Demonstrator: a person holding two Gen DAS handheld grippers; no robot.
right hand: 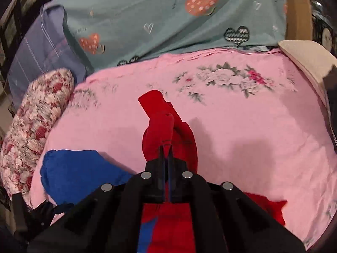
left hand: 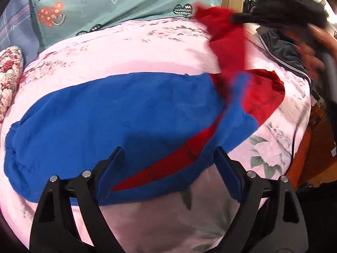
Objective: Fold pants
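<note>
Blue and red fabric is lying right under my left gripper [left hand: 168, 168], whose jaws are standing wide apart with nothing pinched between them; they are hovering over the near edge of the pants [left hand: 105, 116], and I cannot tell whether the tips are touching the cloth. Most of the pants are lying spread across the pink floral bedsheet [left hand: 126, 48], the blue part stretching leftward and a red part showing at the right.

I am pinching a bunch of the red fabric [right hand: 160, 126] in my right gripper [right hand: 167, 154]; its jaws are closed tight on the cloth, which is sticking up beyond the tips and hanging down below them. In the left wrist view that same red end [left hand: 227, 42] is raised clear of the bed, blurred, with my right hand [left hand: 309, 50] behind it at the upper right.

I am judging the fold to be only beginning: one end is lifted, but nothing is laid over yet, and the blue length is lying unfolded. Carrying the red end across, setting it down and smoothing all remain.

My left gripper is pointing steeply down at the bed, while my right one is angled down more gently above the sheet, facing the teal heart-print blanket [right hand: 168, 21] at the far side.
</note>
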